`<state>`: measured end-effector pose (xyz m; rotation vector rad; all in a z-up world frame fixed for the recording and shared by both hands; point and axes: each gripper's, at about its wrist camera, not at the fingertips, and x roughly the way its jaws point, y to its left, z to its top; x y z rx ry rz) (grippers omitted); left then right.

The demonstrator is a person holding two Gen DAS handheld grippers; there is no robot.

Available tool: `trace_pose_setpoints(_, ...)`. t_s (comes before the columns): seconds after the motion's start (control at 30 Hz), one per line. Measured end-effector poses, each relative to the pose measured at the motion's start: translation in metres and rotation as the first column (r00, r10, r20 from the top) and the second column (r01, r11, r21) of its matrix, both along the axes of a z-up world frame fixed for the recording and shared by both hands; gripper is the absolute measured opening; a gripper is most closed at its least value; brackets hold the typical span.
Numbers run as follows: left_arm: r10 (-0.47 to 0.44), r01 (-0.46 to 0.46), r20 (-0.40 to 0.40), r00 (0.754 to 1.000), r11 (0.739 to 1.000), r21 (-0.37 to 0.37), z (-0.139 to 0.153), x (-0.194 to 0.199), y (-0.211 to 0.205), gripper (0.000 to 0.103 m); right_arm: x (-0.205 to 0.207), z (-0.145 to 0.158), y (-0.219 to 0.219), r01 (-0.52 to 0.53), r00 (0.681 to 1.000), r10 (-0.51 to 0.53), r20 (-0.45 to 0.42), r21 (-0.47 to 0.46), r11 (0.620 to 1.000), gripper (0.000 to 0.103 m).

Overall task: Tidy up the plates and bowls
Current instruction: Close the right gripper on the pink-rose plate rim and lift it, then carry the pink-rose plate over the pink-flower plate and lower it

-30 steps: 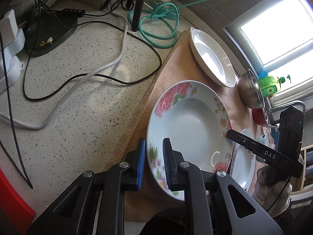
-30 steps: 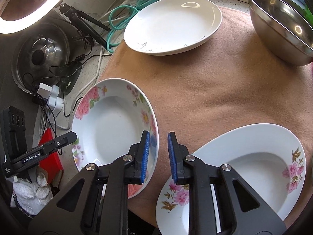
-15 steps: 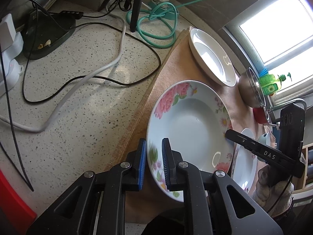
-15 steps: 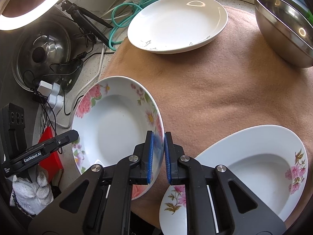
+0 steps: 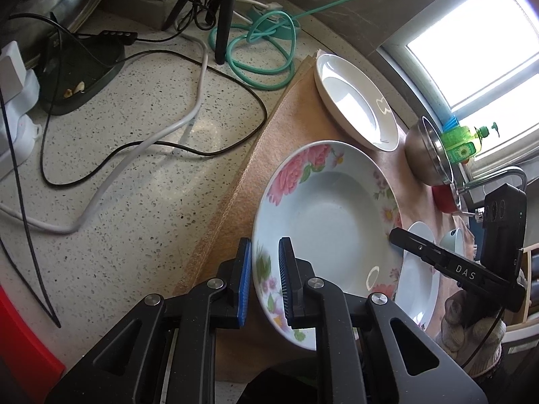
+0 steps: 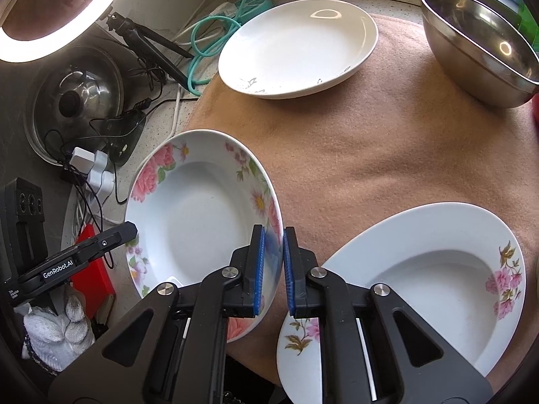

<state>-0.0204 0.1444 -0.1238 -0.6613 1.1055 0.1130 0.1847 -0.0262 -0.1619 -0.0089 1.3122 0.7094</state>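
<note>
**A:** Start with your left camera. What's different?

**B:** Hardly anything. My left claw (image 5: 266,269) was already pinching the near rim of the rose plate (image 5: 323,212), and it has only tightened a touch. The plate runs from between its pads away to the front and right, over the edge of the brown cloth (image 5: 279,141).

**A:** And your count from there?

**B:** Three plates: the rose one, a plain white plate (image 5: 350,101) far ahead, and a third plate (image 5: 417,276) off to the right, partly hidden. There is one steel bowl (image 5: 421,151), and beyond it possibly a small pale bowl, which I can't make out for sure. Loose cables (image 5: 151,141) lie on the speckled surface (image 5: 118,202) to the left.

**A:** Now the right camera.

**B:** That's where the change is. My right claw (image 6: 271,262) stood apart around the plate's other rim a second ago. Now it has closed on that rim, which is squeezed between the blue pads. So I reckon both claws hold the same plate, and it's ready to lift and stack.

**A:** Same count?

**B:** Three plates again: the rose one to the left of the claw, the white one far ahead, and the third just to the right, touching nothing. One steel bowl sits far right. No other bowl shows here.
</note>
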Motion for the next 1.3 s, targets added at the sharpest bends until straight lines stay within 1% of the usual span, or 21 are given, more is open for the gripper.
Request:
trace_pose_setpoints(0.3, -0.043, 0.043, 0.040, 0.998, 0.999, 0.005, 0.019, 0.011, -0.017, 0.014, -0.003, 0.019, -0.031, 0.052, 0.999, -0.053, 0.013, 0.026, 0.998, 0.011)
trace_pose_setpoints(0.47, -0.087, 0.087, 0.063, 0.994, 0.996, 0.007, 0.028, 0.020, -0.032, 0.014, -0.005, 0.028, -0.055, 0.100, 0.995, -0.101, 0.020, 0.035, 0.994, 0.011)
trace_pose_setpoints(0.67, -0.150, 0.151, 0.078, 0.986, 0.989, 0.001, 0.031, 0.032, -0.056, 0.014, -0.009, 0.034, -0.090, 0.167, 0.986, -0.168, 0.023, 0.037, 0.985, 0.011)
trace_pose_setpoints(0.93, -0.244, 0.245, 0.080, 0.967, 0.969, -0.008, 0.030, 0.048, -0.094, 0.014, -0.014, 0.034, -0.135, 0.253, 0.967, -0.254, 0.015, 0.020, 0.967, 0.011)
trace_pose_setpoints(1.3, -0.345, 0.346, 0.061, 0.937, 0.938, -0.018, 0.021, 0.066, -0.143, 0.014, -0.020, 0.019, -0.187, 0.341, 0.940, -0.341, -0.013, -0.015, 0.940, 0.011)
